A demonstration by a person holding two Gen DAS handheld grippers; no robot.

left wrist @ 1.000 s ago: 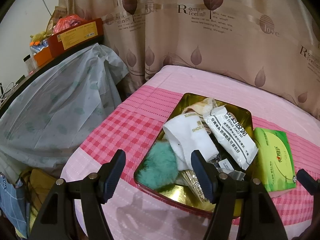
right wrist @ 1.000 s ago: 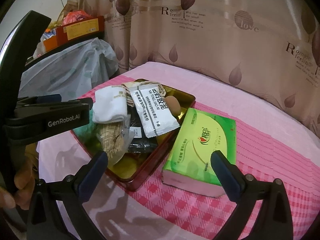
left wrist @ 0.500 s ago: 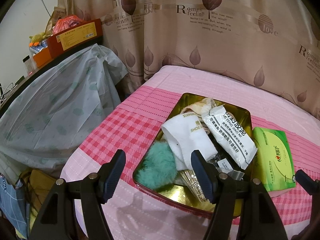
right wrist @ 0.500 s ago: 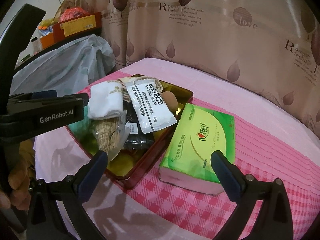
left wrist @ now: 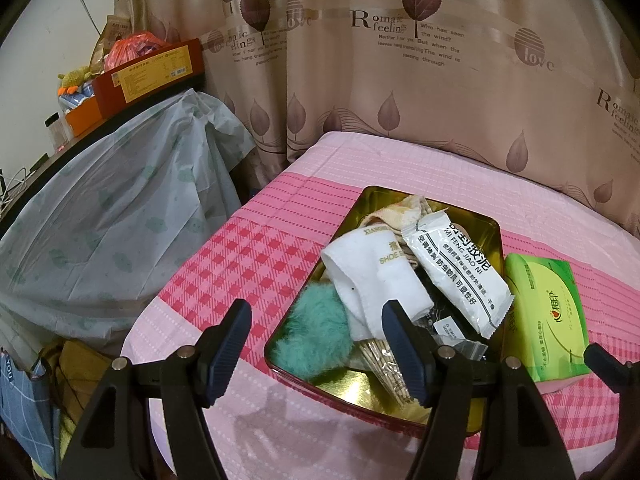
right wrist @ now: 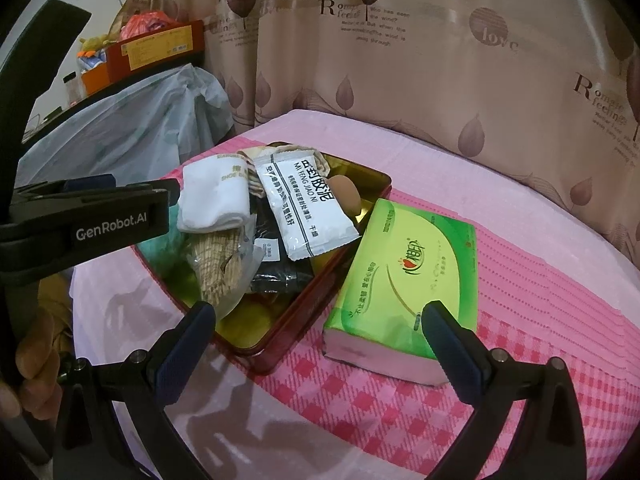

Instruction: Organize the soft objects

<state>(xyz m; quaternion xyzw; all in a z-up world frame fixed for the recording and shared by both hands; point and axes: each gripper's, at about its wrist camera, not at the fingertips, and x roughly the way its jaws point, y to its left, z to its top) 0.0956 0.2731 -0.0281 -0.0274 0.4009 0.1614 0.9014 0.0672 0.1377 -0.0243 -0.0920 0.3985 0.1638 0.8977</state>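
A gold tin with a red rim (left wrist: 494,240) (right wrist: 380,178) sits on the pink cloth and holds a teal fluffy ball (left wrist: 316,336), a white folded cloth (left wrist: 372,276) (right wrist: 214,196), a white sachet (left wrist: 460,276) (right wrist: 304,208), a woven piece in plastic (right wrist: 218,264), a dark packet (right wrist: 276,256) and a tan sponge (right wrist: 344,192). A green tissue pack (left wrist: 548,312) (right wrist: 416,272) lies just right of the tin. My left gripper (left wrist: 316,344) is open and empty above the tin's near left corner. My right gripper (right wrist: 316,344) is open and empty, near the tin's front corner and the pack.
The pink checked cloth (left wrist: 248,264) covers a round table with its edge near on the left. A plastic-draped piece of furniture (left wrist: 100,220) stands left with boxes (left wrist: 148,76) on top. A leaf-print curtain (left wrist: 400,80) hangs behind.
The right gripper has moved closer to the tin and tissue pack and a little lower. The left gripper has barely shifted. Both stay open.
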